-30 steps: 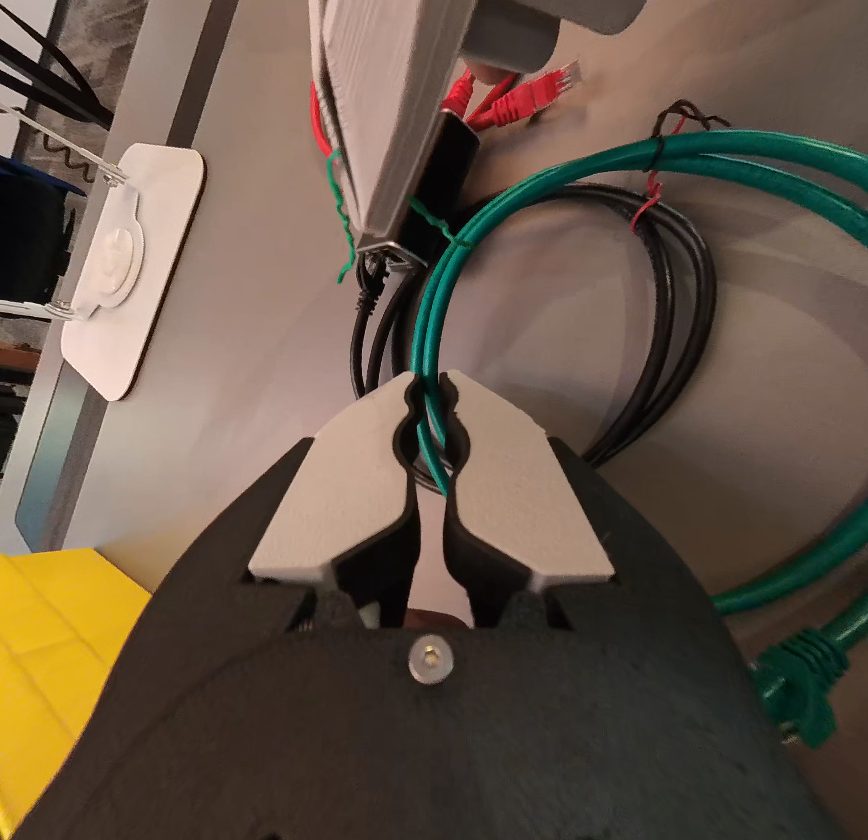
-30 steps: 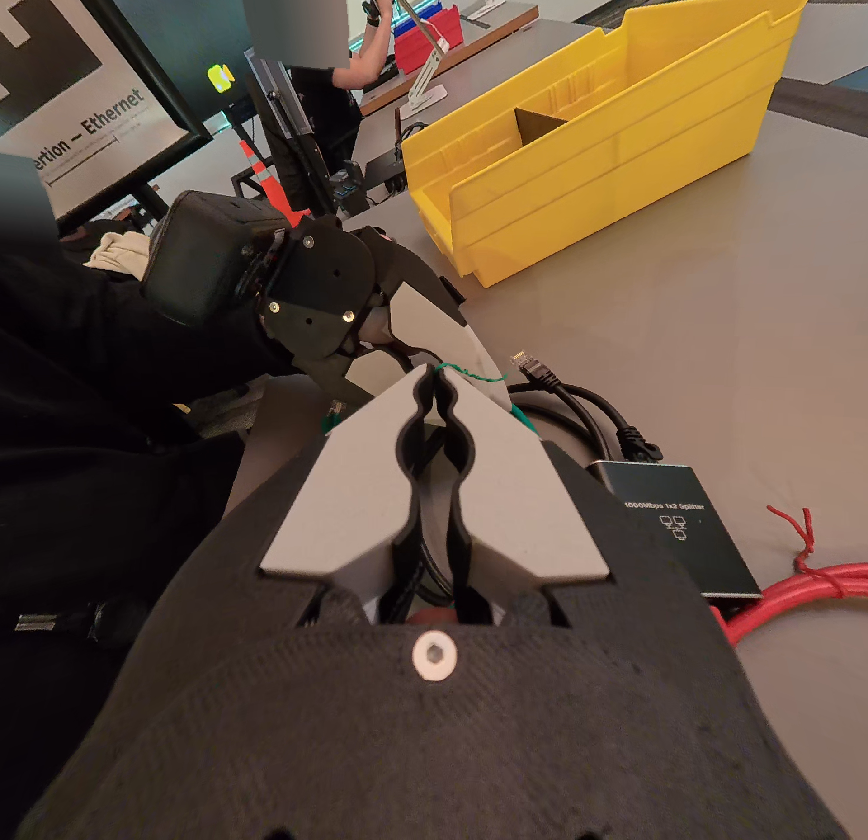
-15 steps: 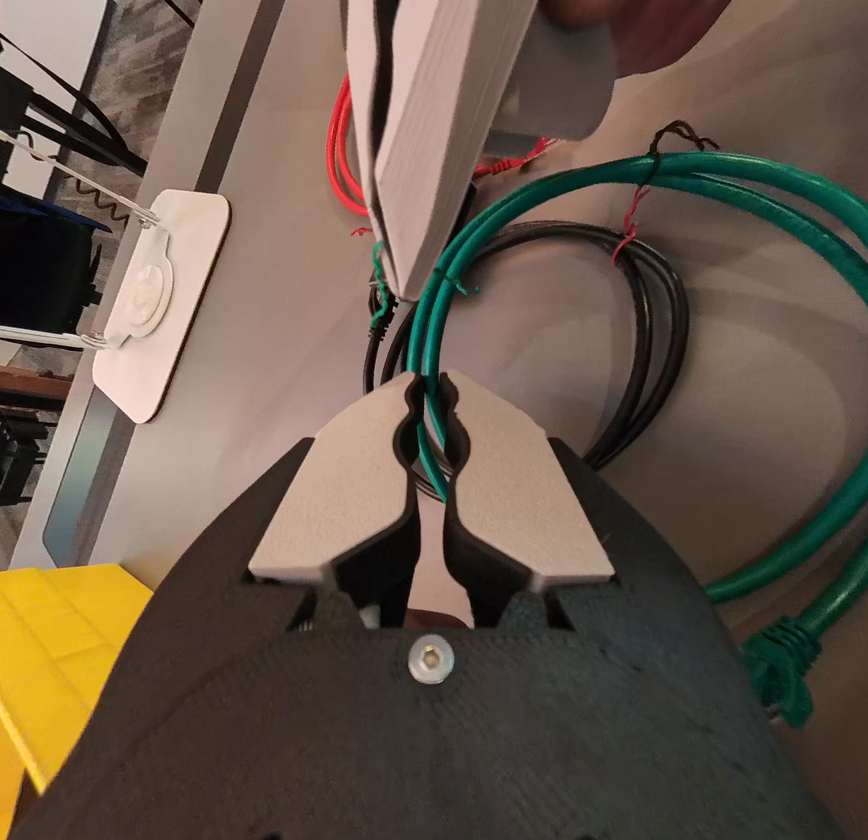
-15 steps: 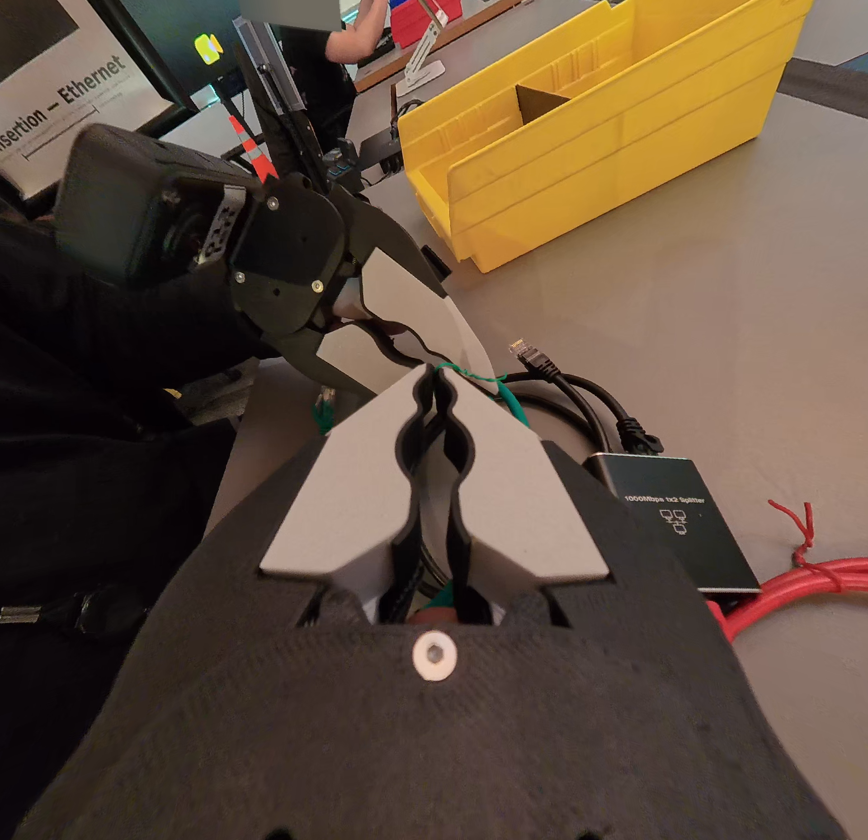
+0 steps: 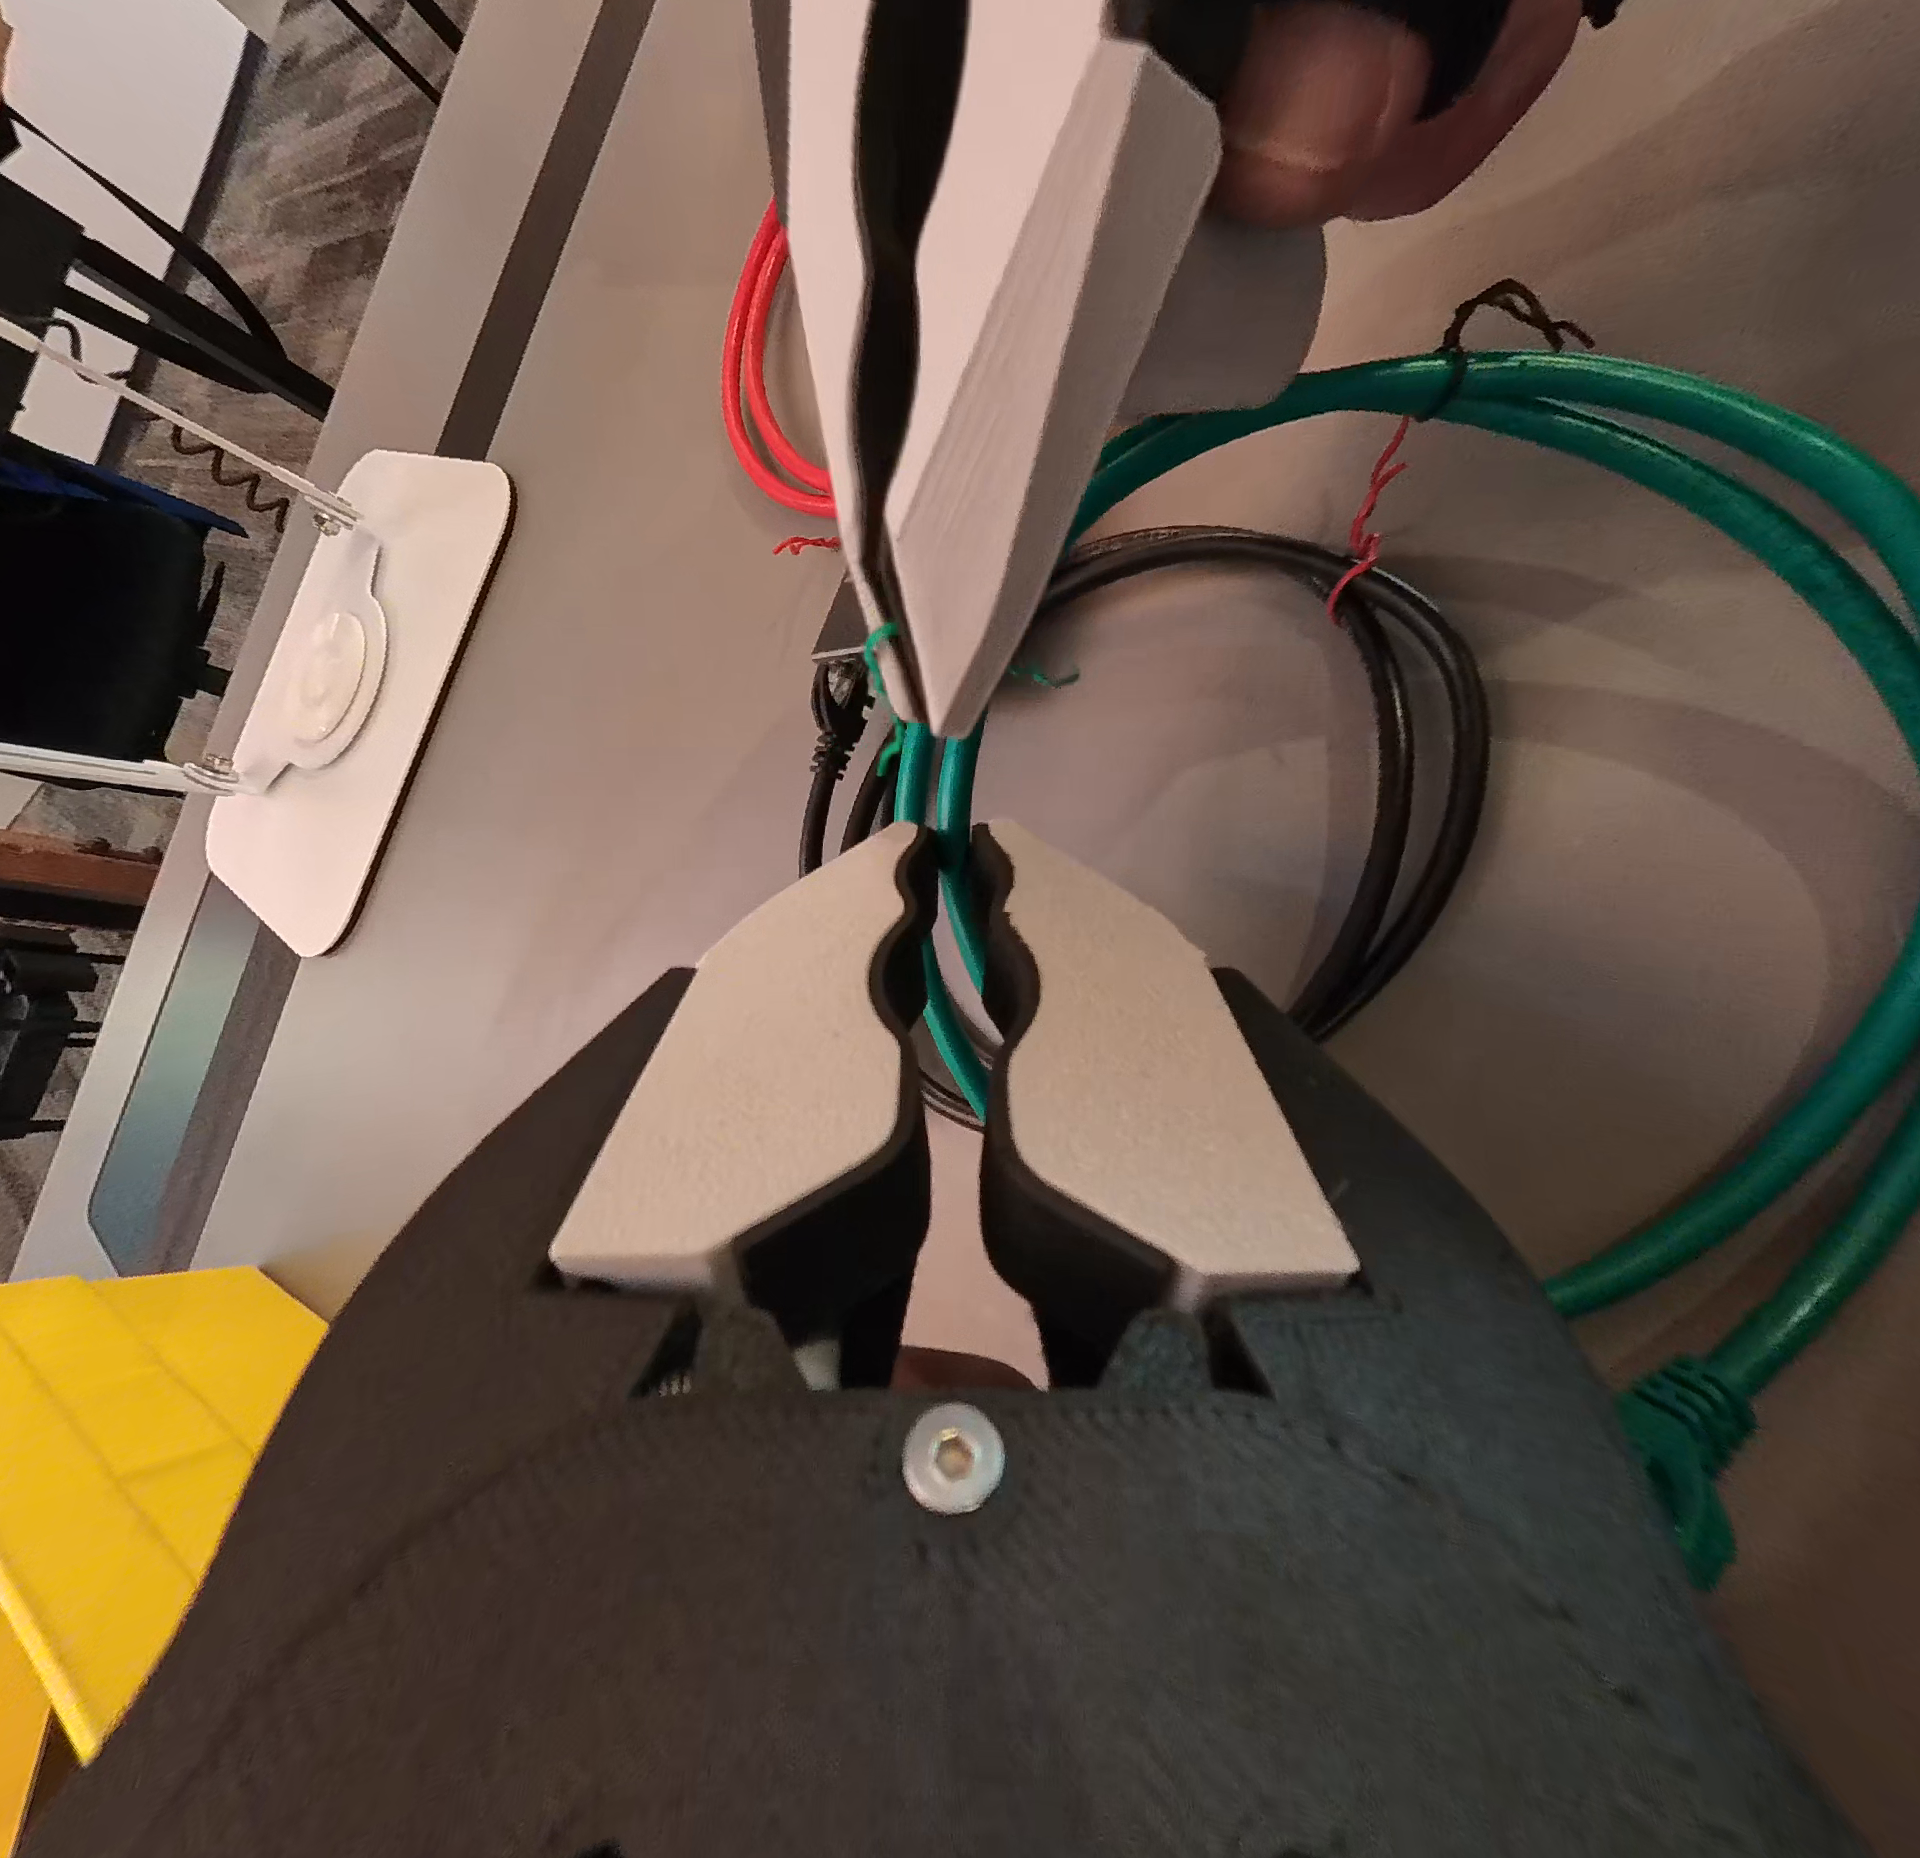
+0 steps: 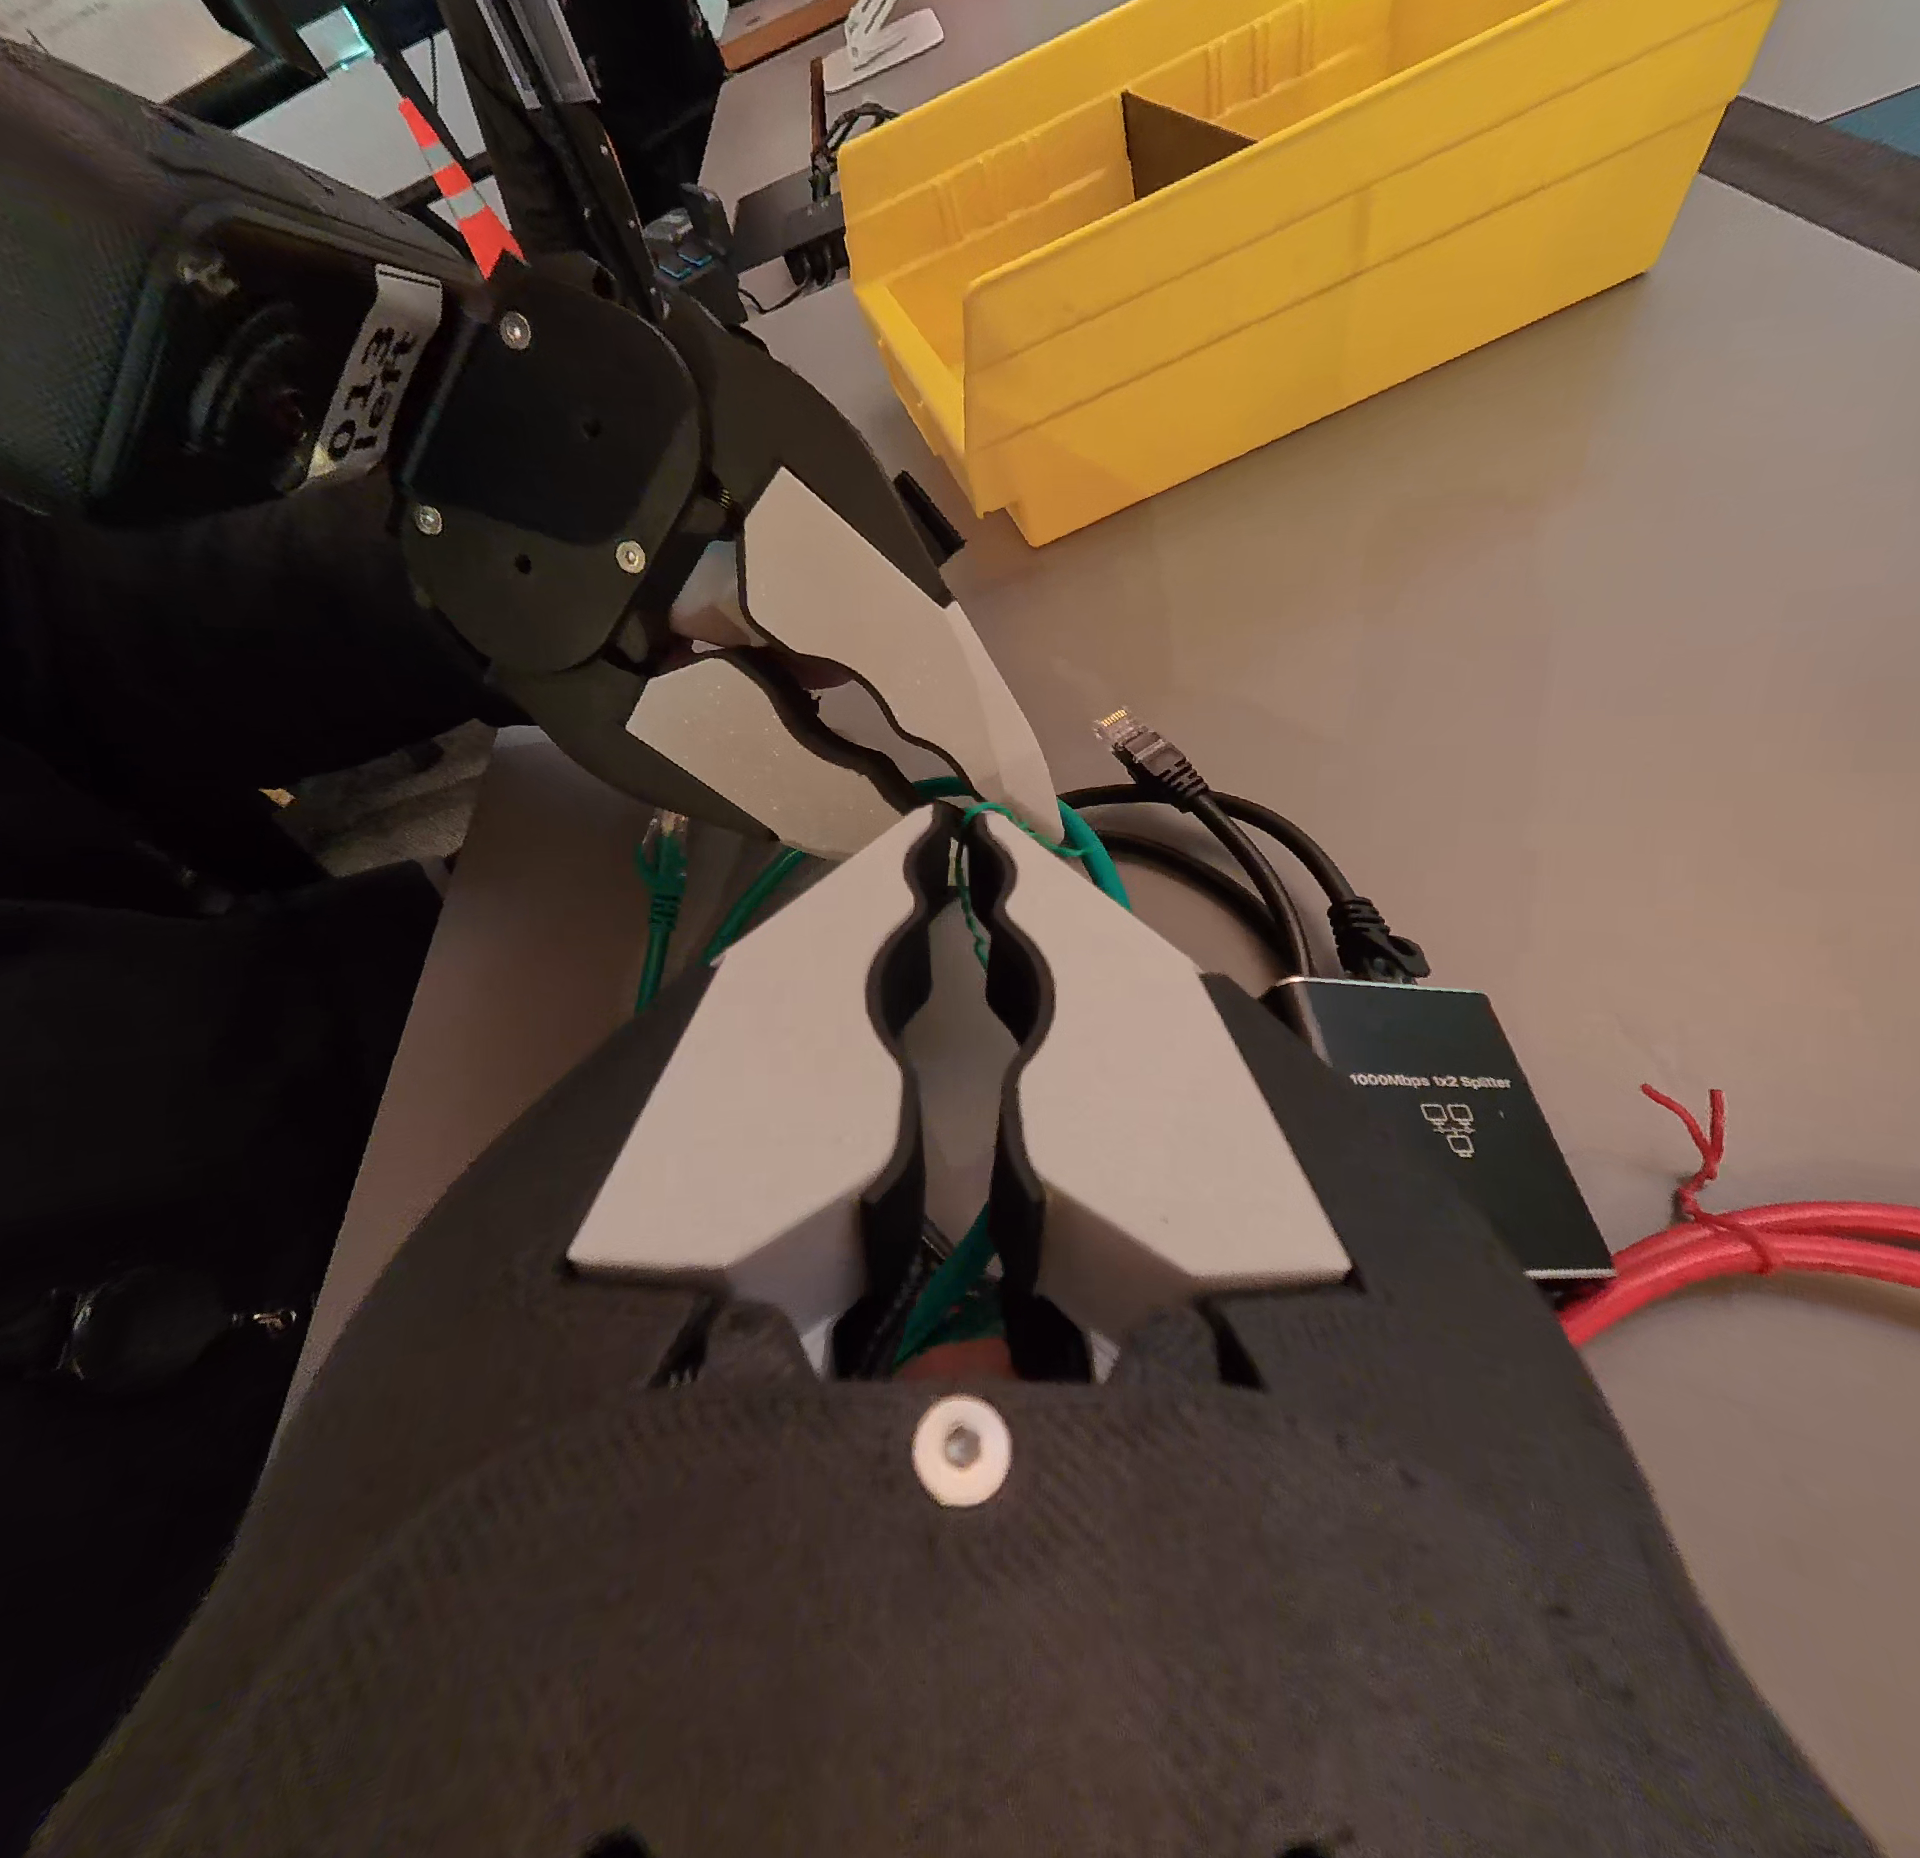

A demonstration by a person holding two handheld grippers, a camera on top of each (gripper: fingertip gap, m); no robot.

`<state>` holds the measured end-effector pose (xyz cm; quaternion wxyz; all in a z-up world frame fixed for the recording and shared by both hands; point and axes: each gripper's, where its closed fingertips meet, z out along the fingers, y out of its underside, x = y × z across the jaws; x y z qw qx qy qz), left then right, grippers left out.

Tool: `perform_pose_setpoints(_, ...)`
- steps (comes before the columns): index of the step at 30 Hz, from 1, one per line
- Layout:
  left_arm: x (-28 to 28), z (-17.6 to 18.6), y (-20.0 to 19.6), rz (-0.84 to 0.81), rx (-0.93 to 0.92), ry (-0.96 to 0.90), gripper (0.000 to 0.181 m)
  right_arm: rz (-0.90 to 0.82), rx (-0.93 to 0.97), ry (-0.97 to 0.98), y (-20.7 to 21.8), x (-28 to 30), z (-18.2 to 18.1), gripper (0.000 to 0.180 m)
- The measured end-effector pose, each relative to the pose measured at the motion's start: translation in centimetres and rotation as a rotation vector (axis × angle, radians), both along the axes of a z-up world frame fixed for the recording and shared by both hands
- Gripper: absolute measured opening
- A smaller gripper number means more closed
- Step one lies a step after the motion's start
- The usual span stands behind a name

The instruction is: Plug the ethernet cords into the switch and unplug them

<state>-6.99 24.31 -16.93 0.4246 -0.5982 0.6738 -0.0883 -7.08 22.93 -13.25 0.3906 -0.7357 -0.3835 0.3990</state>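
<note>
The right hand-held gripper (image 5: 920, 712) has been brought against the left hand-held gripper (image 5: 948, 852); the green ethernet cord (image 5: 961, 961), running lengthwise between the left's fingers, is clamped there, and its green twist tie (image 6: 971, 821) is pinched by the right.

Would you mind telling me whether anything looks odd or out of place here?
The green cord is bundled with a thin green twist tie, and both grippers pinch there: left gripper on the cord, right gripper on the tie. Nothing looks damaged.

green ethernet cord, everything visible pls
The green ethernet cord looks rubbery, coiled in loops bound with thin twist ties, lying on the grey table over a black cord. One booted plug rests free. The left gripper is shut on two strands; the right gripper pinches its green tie.
</note>
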Motion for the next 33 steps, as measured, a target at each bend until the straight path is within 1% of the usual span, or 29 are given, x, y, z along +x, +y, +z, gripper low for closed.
perform_pose_setpoints(17,0.13,0.19,-0.10,0.002,-0.023,-0.022,0.005,0.004,0.010,-0.056,0.01,0.39,-0.74,0.010)
perform_pose_setpoints(28,0.14,0.15,-0.16,-0.002,-0.028,-0.027,0.005,0.037,0.086,-0.132,-0.39,0.13,-0.92,0.021)
perform_pose_setpoints(33,0.09,0.25,-0.13,-0.002,-0.031,-0.032,0.005,0.052,0.127,-0.161,-0.57,0.05,-0.76,0.021)
